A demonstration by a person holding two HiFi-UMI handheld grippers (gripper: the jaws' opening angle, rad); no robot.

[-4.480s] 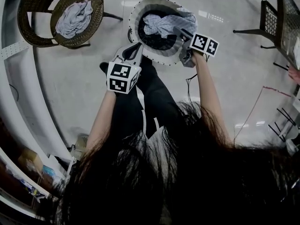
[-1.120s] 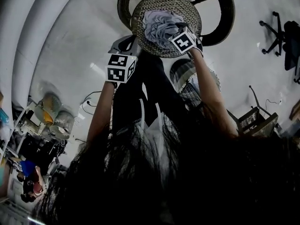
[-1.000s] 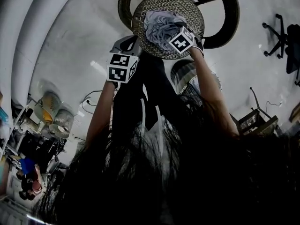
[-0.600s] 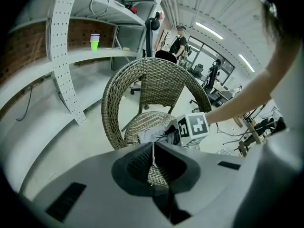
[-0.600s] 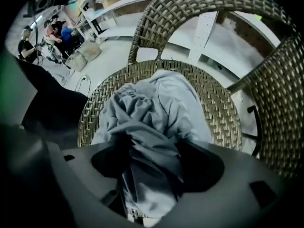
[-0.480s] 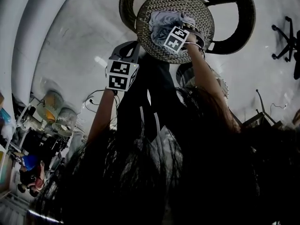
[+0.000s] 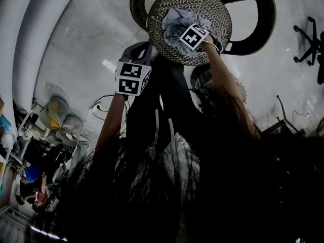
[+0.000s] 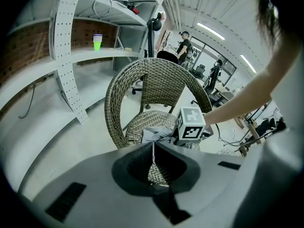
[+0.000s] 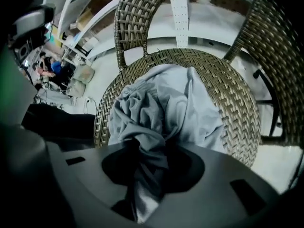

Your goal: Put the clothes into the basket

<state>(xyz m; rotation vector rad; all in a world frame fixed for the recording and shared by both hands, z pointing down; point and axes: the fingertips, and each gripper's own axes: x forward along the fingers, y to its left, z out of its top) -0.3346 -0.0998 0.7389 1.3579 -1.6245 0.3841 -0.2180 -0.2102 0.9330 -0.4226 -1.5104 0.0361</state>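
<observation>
The grey garment (image 9: 161, 113) lies crumpled on the round wicker seat (image 9: 228, 94) of a chair, covering the middle of the seat and reaching toward its front edge. One bunched fold of it runs down from the heap straight into the right gripper (image 9: 142, 165). That gripper's jaws have just been closing and are now clamped on the fold, with cloth filling the gap between them. The rest of the garment spreads away from the jaws toward the chair's backrest (image 9: 142, 13). So its long axis runs from the seat's front edge to the back, in line with the way the gripper points. The smoother, flatter part lies on the right side of the seat and the more wrinkled folds on the left.

In the head view the right gripper points steeply down over the heap, its marker cube covering part of the cloth.

The left gripper (image 8: 153, 158) hangs off the seat's front-left edge, clear of the garment. Its jaws are pressed together with nothing between them.

The basket's rim (image 7: 198, 75) shows on the floor just below the seat, mostly hidden behind the right forearm.
</observation>
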